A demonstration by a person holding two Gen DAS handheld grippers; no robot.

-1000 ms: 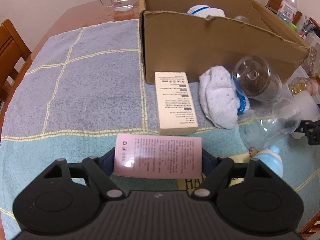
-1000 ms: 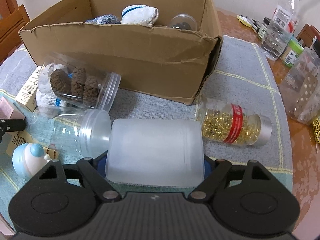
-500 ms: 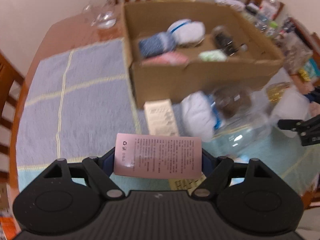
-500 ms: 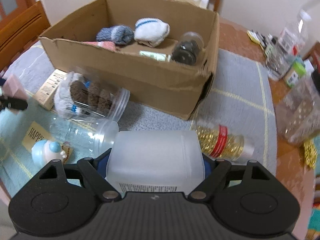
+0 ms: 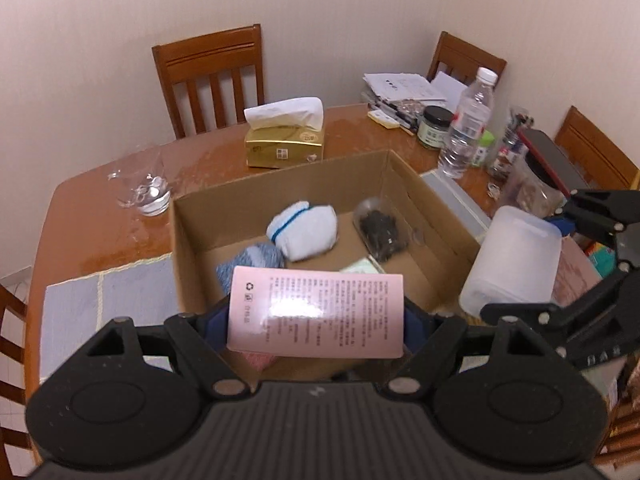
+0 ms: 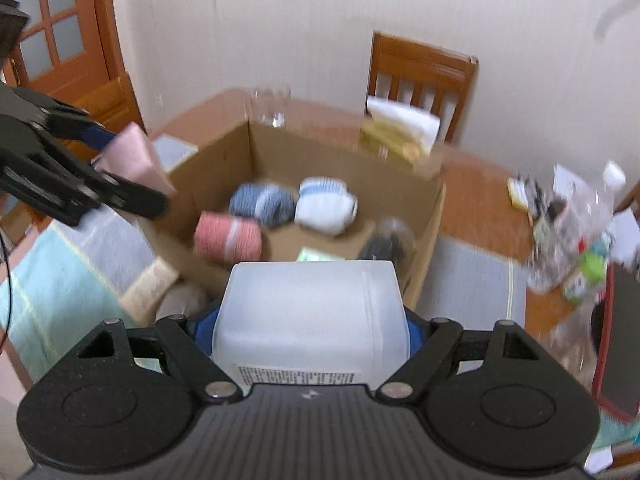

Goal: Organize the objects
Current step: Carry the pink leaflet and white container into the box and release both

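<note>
Left tongs (image 5: 316,316) clamped on pink box (image 5: 316,312), right tongs (image 6: 312,320) gripping frosted jar (image 6: 312,312), both tilted down toward carton (image 5: 400,184) at 12 o'clock.

A cardboard box (image 5: 404,184) sits mid-worktop (image 5: 80,224), holding rolled socks (image 5: 304,230) and a jar (image 5: 378,228); a tissue box (image 5: 284,140) stands behind it.

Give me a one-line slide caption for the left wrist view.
Left gripper holds a pink box above the open cardboard box; right gripper carries a frosted jar alongside.
</note>
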